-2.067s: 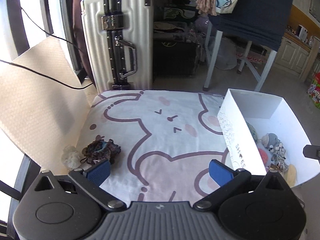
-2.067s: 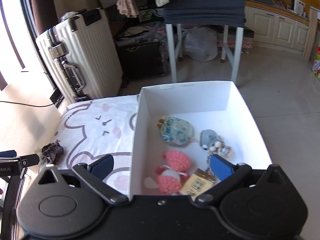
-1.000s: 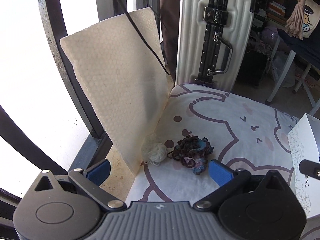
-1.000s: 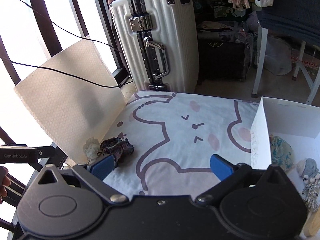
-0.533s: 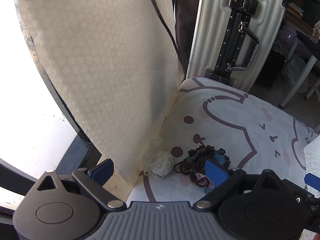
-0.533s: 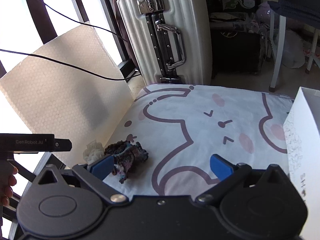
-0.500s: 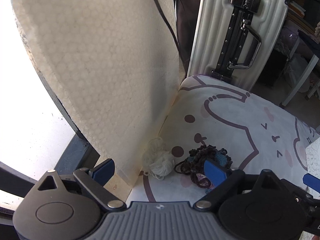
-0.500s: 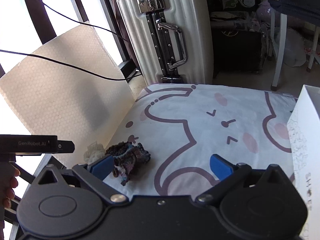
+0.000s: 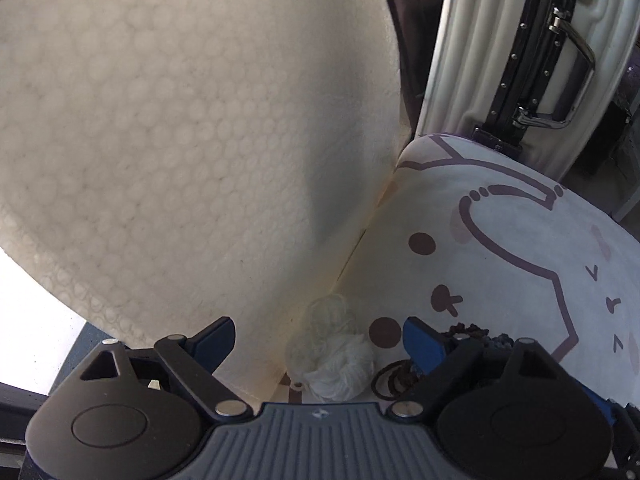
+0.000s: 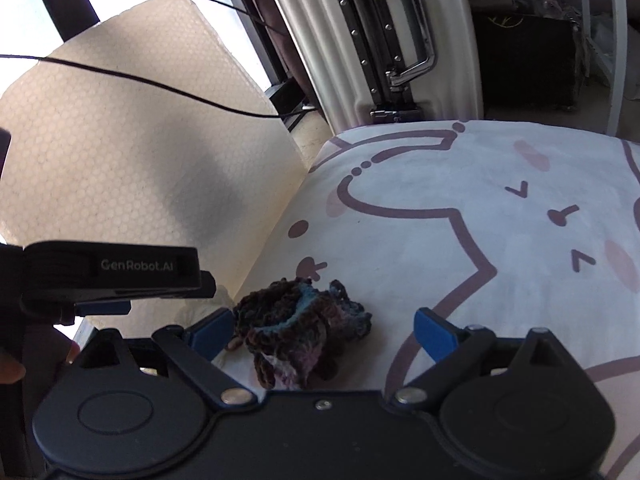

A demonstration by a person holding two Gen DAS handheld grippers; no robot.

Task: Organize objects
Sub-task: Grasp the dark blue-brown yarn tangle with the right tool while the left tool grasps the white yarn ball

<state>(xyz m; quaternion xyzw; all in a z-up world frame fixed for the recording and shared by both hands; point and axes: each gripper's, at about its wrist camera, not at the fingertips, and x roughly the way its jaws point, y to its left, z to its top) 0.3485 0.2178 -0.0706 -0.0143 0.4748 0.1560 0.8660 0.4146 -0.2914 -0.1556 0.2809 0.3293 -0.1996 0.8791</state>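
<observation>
Left wrist view: my left gripper [image 9: 316, 340] has its jaws closing but not yet pressing on anything; a white scrunchie [image 9: 332, 364] lies between them, nearer my right finger, tucked in the crease where the foam board [image 9: 180, 140] leans on the cushion [image 9: 520, 248]. Just past my right finger sits the dark scrunchie [image 9: 472, 330], mostly hidden behind that finger, with thin hair ties [image 9: 394, 378] beside it. A suitcase [image 9: 520, 48] stands well beyond. To do this step well, I judge my left finger must slide down between board and white scrunchie without shoving the board, and my right finger must stay clear of the hair ties so only one item gets pinched. Right wrist view: my right gripper [image 10: 324, 328] also has its jaws closing with nothing gripped; the dark scrunchie [image 10: 300, 332] lies between them, close against my left finger, resting on the cushion [image 10: 460, 184]. I should centre on it before pinching, since it is soft and could slip sideways. This view shows what the other hides: the dark scrunchie whole, with its blue inner band, the left gripper's body [image 10: 108, 272] from the side, and a cable [image 10: 160, 84] crossing the foam board [image 10: 120, 152]. Only a sliver of the white scrunchie shows here, and the hair ties not at all.
</observation>
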